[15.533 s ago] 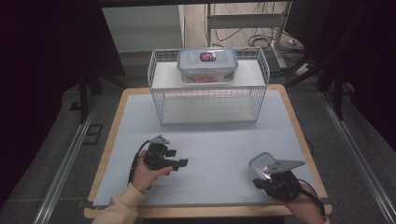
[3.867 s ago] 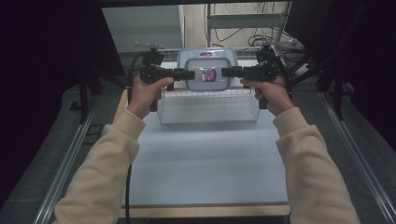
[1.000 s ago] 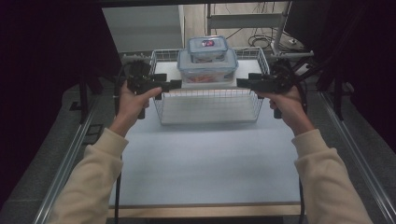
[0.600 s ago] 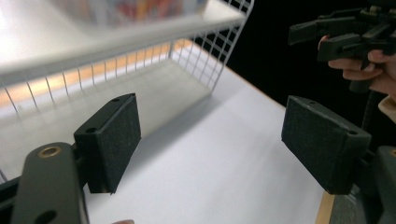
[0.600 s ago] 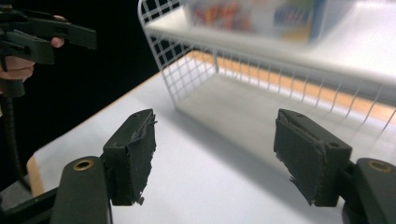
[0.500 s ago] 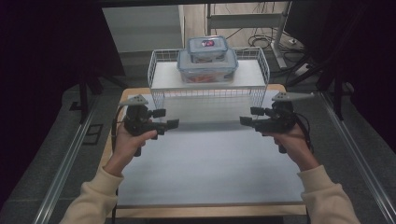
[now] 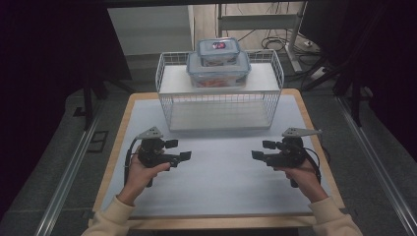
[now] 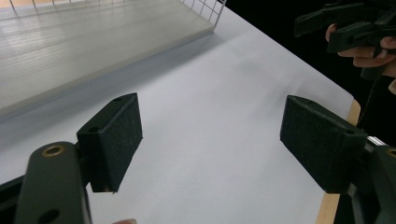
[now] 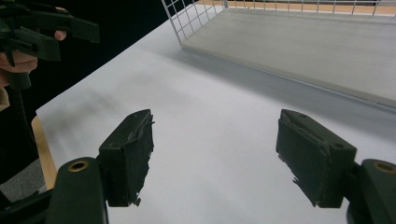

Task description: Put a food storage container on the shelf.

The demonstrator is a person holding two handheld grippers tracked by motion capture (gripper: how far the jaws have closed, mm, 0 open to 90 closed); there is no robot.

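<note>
Two clear lidded containers stand stacked on top of a white wire rack (image 7: 220,105) at the back of the table: a small container (image 7: 219,50) sits on a larger container (image 7: 218,71). My left gripper (image 7: 179,150) hovers low over the white mat at the front left, pointing right. It is open and empty (image 8: 210,135). My right gripper (image 7: 262,150) mirrors it at the front right, pointing left, also open with nothing between its jaws (image 9: 215,149). Both are well in front of the rack.
The rack's lower shelf (image 7: 219,115) is bare. A white mat (image 7: 221,187) covers the wooden table top, whose edge (image 7: 314,128) shows on the right. Dark floor, metal rails and cables surround the table.
Both hands have come down from beside the rack's top and back toward the table's front, with empty grippers. The stacked containers have stayed on the rack.
</note>
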